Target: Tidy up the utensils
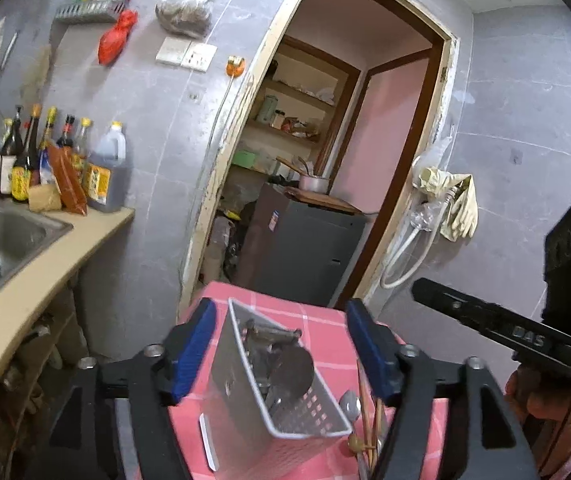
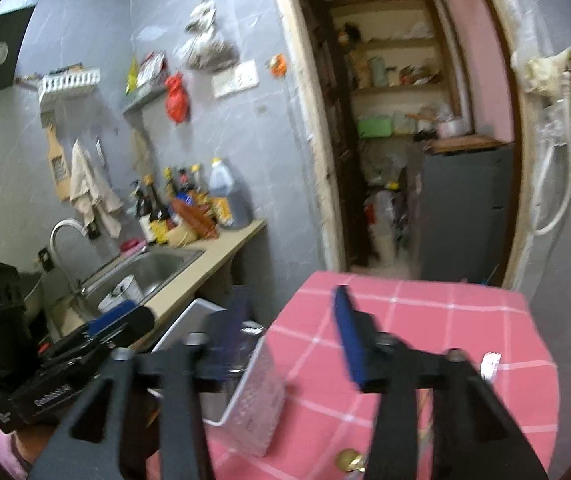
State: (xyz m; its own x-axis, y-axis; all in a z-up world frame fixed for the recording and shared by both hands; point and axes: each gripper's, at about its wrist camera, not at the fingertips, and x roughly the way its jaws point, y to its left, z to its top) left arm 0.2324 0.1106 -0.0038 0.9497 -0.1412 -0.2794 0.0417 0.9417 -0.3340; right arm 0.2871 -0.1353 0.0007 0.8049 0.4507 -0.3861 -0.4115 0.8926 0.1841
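Observation:
A white perforated utensil basket (image 1: 273,384) stands on the pink checked tablecloth (image 1: 325,332), with dark utensils (image 1: 281,360) inside. My left gripper (image 1: 285,352) is open above it, blue pads on either side without touching. A spoon (image 1: 350,404) and wooden chopsticks (image 1: 369,432) lie right of the basket. My right gripper (image 2: 289,344) is open and empty above the cloth (image 2: 425,332), beside the basket (image 2: 253,404). A gold-tipped utensil end (image 2: 349,459) shows near the bottom. The right gripper's body appears in the left wrist view (image 1: 525,332).
A counter with a steel sink (image 1: 5,240) and sauce bottles (image 1: 45,168) stands to the left. An open doorway (image 1: 325,160) leads to a pantry with a grey cabinet (image 1: 305,252). A small white item (image 2: 490,364) lies on the cloth's right side.

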